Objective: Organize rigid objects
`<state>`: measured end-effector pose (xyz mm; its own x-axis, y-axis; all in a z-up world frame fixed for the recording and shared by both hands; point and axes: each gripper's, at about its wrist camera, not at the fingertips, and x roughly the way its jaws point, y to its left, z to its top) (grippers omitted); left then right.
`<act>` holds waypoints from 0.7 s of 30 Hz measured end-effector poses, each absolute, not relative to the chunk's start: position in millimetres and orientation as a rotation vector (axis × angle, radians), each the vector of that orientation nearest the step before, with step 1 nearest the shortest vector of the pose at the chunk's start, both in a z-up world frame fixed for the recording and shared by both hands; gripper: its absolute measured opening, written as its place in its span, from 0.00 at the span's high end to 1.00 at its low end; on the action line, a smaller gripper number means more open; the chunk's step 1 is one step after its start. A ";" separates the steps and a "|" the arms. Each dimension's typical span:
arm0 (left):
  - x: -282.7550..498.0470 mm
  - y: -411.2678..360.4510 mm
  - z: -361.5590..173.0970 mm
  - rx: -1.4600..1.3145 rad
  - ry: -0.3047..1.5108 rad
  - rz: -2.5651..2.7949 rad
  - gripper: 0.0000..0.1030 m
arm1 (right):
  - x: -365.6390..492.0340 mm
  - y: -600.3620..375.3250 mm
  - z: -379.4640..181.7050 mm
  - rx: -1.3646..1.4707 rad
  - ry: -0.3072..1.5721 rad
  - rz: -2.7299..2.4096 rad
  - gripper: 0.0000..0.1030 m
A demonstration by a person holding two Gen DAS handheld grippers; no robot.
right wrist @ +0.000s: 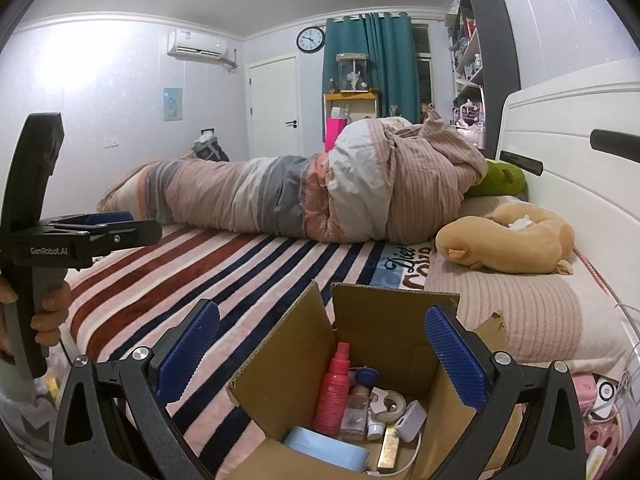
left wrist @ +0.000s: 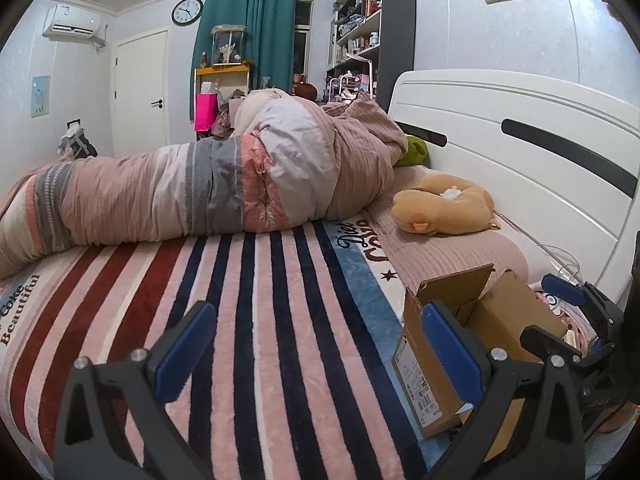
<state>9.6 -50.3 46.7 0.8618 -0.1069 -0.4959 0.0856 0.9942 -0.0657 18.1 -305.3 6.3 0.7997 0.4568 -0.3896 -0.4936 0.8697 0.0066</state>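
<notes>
An open cardboard box (right wrist: 360,328) sits on the striped bed, also in the left wrist view (left wrist: 436,360). Inside it lie a pink spray bottle (right wrist: 334,388), a small glass bottle (right wrist: 354,412), a tape roll (right wrist: 390,402), a white adapter (right wrist: 410,420), a gold bar-shaped item (right wrist: 389,450) and a light blue round lid (right wrist: 326,448). My right gripper (right wrist: 320,356) is open and empty just above the box mouth. My left gripper (left wrist: 316,348) is open and empty over the blanket, left of the box; it also shows in the right wrist view (right wrist: 108,224).
A rolled quilt (left wrist: 224,184) lies across the bed. A tan plush toy (right wrist: 508,240) rests on the pillow by the white headboard (left wrist: 520,144). Small pink and white items (right wrist: 596,396) and cables lie at the bed's right edge.
</notes>
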 end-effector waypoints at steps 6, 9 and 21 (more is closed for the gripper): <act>9.2 -49.8 47.0 -0.037 0.524 -0.095 0.01 | 18.3 -305.9 5.9 -0.093 0.389 0.514 0.00; 9.0 -49.8 46.9 -0.035 0.523 -0.091 0.01 | 17.7 -304.8 5.6 -0.092 0.389 0.511 0.00; 7.6 -48.3 47.8 -0.031 0.518 -0.086 0.01 | 16.7 -303.3 5.8 -0.093 0.387 0.512 0.00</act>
